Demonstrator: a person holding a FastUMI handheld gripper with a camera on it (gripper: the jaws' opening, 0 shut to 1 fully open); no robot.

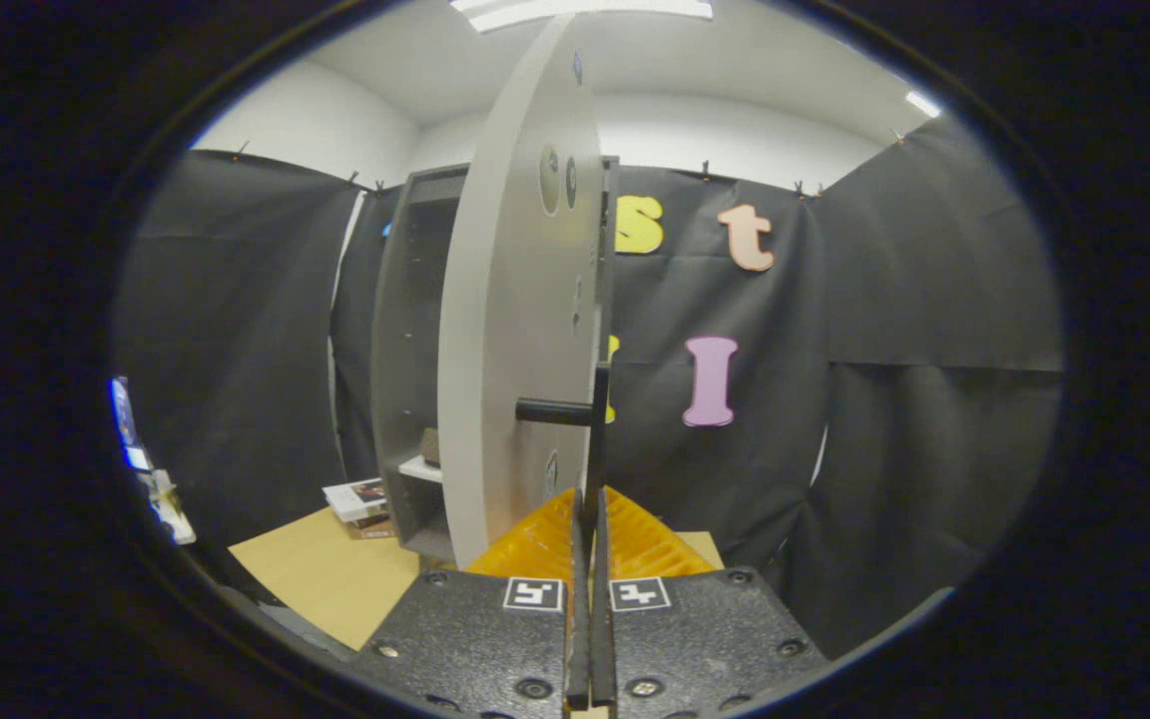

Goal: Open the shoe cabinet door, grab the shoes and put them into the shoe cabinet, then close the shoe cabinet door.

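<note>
The gripper (pixel 590 509) is pinched tight on the thin black door handle (pixel 598 439). The grey cabinet door (pixel 520 330) stands open, edge-on, just ahead. A shoe (pixel 430 446) sits on the shelf (pixel 422 467) beyond. Pull crooked and the handle may slip out.
</note>
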